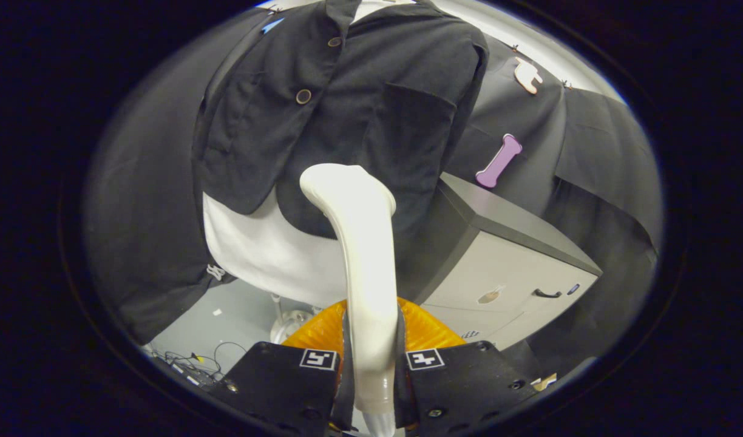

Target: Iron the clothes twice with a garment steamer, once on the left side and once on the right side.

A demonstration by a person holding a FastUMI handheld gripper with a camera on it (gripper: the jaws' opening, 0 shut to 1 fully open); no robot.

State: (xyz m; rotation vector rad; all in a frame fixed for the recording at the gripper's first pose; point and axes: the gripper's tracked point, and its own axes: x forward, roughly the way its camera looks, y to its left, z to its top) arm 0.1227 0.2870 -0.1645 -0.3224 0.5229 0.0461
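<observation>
In the gripper view, the two black fingers of the gripper (371, 364) stand at the bottom centre of the frame, clenched on the handle of the cream-white plastic garment steamer (362, 255), one pad against each side of it with orange ribbed padding behind. The steamer rises from between the fingers to the middle of the frame, where its rounded head bends toward the dark charcoal button-front jacket (347, 103). That jacket hangs over a white dress form (256, 249) and takes up the upper centre, with its hem just above the steamer head and a patch pocket just up and right of the head. Whether the head touches the cloth cannot be told; it seems to sit at or just beside the lower hem, close to the front opening. At centre right stands a grey-topped cream cabinet (505, 267), near the jacket's edge. The step in hand looks like the start or the end of one pass. To do it well, I would keep the head flat to the fabric and follow one panel in a straight, steady line along its full length. The wrist should stay level so the handle does not twist in the grip, and the stroke should steer clear of the buttons and the cabinet corner.
</observation>
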